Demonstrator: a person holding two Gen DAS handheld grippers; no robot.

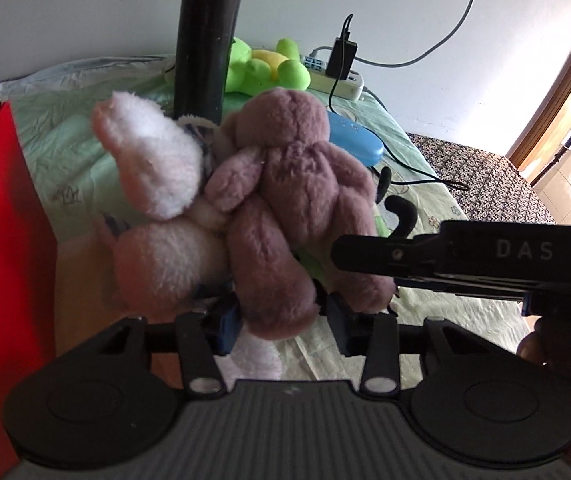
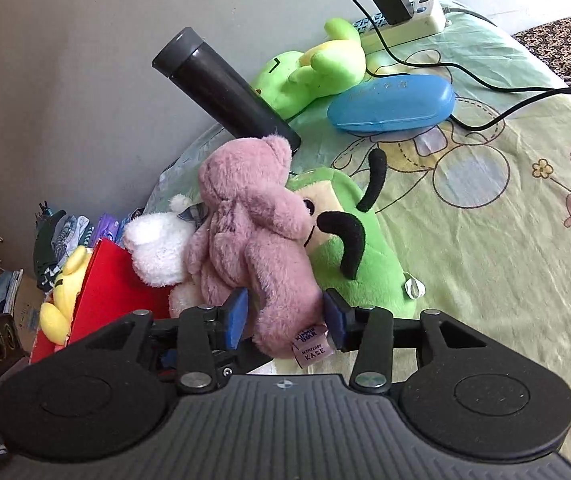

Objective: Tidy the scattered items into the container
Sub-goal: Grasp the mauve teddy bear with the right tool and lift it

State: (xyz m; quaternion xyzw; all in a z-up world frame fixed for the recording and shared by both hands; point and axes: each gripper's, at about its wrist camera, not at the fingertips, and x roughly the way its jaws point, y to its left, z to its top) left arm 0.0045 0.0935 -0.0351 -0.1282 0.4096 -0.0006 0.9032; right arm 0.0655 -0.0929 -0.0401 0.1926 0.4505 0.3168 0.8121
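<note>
The red container (image 2: 125,280) stands at the left on the bed sheet (image 2: 485,240). Beside it, the mauve teddy bear (image 2: 245,240) leans against a white plush (image 2: 157,252). The left gripper (image 1: 281,320) pinches the bear's leg. The right gripper (image 2: 285,316) has its jaws spread around the other leg, without pressing.

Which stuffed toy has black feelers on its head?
The big green toy lying behind the mauve bear; the other green toy by the wall has none.
</note>
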